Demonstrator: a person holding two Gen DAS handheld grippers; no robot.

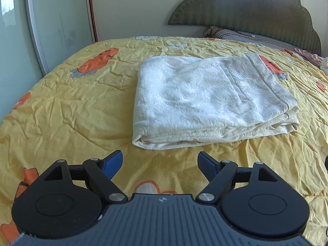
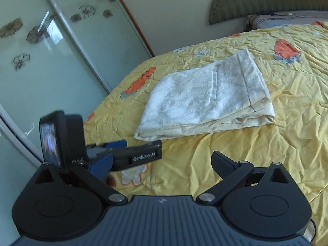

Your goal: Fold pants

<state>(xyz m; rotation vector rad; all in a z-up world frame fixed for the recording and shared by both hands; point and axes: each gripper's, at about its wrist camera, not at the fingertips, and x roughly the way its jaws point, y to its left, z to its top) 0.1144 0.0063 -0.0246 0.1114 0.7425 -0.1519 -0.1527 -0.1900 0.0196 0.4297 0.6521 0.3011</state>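
The cream-white textured pants [image 1: 211, 100] lie folded into a thick rectangle on the yellow bedspread [image 1: 71, 112], folded edges stacked along the near side. My left gripper [image 1: 160, 160] hovers just short of that near edge, open, with only bedspread between its blue pads. In the right wrist view the folded pants [image 2: 205, 100] sit ahead and slightly right. My right gripper [image 2: 162, 162] is open wide over the bedspread [image 2: 266, 143] and holds nothing. The left gripper [image 2: 142, 144] shows at its left, low over the bed and pointing toward the pants' near left corner.
The bedspread is wrinkled, with orange carrot prints [image 1: 98, 61]. A green scalloped headboard [image 1: 256, 10] and a grey pillow [image 1: 246, 37] are at the far end. Sliding glass doors [image 2: 41, 61] stand close along the bed's left edge.
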